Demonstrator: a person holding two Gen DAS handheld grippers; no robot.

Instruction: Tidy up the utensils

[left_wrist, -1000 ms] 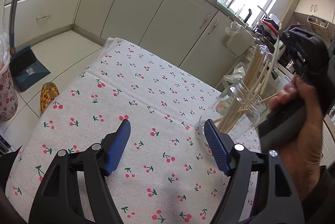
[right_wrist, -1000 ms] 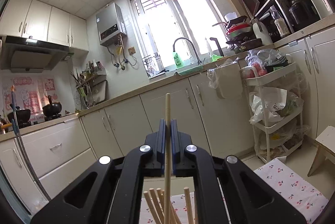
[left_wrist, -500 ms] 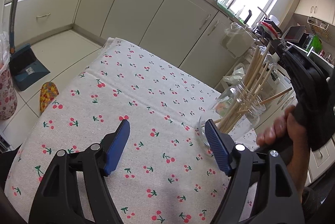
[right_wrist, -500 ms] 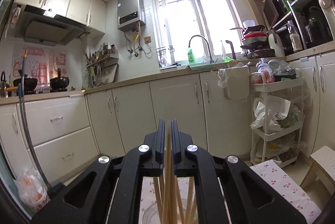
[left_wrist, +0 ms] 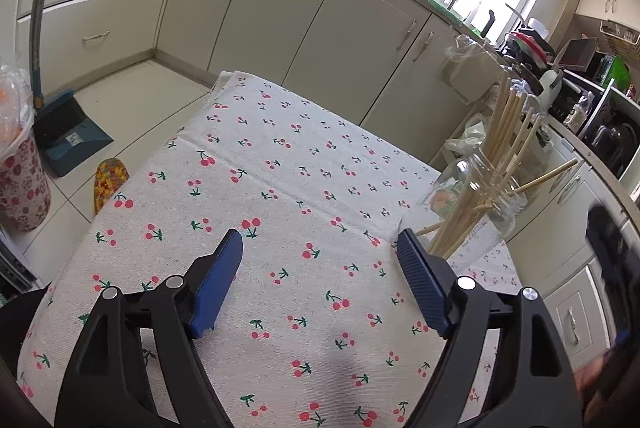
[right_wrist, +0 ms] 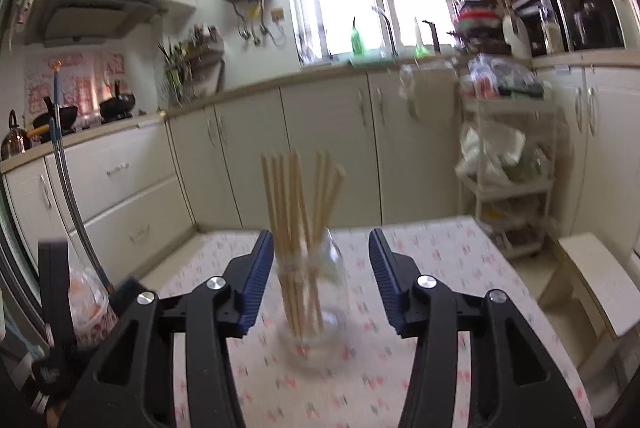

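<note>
Glass jar (right_wrist: 310, 312) stood upright on the desk (left_wrist: 280, 187), which was covered by a cherry-print cloth. A bundle of wooden chopsticks (right_wrist: 298, 224) stood inside it, tips fanned above the rim. Right gripper (right_wrist: 320, 282): jaws had just been opening, now apart, pads clear of the jar and sticks seen between them. Left gripper (left_wrist: 320, 280): jaws had also been opening, now wide apart, empty, above bare cloth, with the jar just beyond its right-hand pad.
</note>
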